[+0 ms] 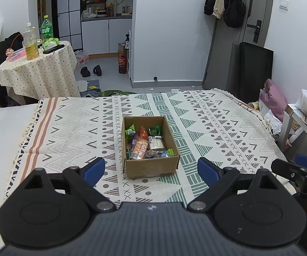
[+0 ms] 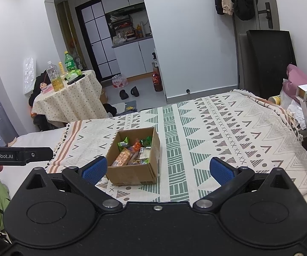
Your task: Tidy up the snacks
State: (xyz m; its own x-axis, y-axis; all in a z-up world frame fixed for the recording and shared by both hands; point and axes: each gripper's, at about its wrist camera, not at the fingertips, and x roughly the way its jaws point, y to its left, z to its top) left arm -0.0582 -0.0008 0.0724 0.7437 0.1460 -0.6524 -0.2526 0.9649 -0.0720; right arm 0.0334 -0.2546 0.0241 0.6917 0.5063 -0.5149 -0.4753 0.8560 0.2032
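Left claw [image 1: 151, 169] spread wide, empty. Right claw [image 2: 158, 169] likewise spread, empty. Just ahead, between left claw's fingertips: cardboard box [image 1: 151, 166] on patterned cloth [image 1: 206, 128], packed with snack packets [image 1: 145, 143]. Ahead-left of right claw.

"GenRobot.AI" on the left gripper [image 2: 36, 154]

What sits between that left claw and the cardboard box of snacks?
Nothing but patterned blanket: in the left wrist view, the open left gripper hangs just short of the cardboard box, with only bare cloth between them.
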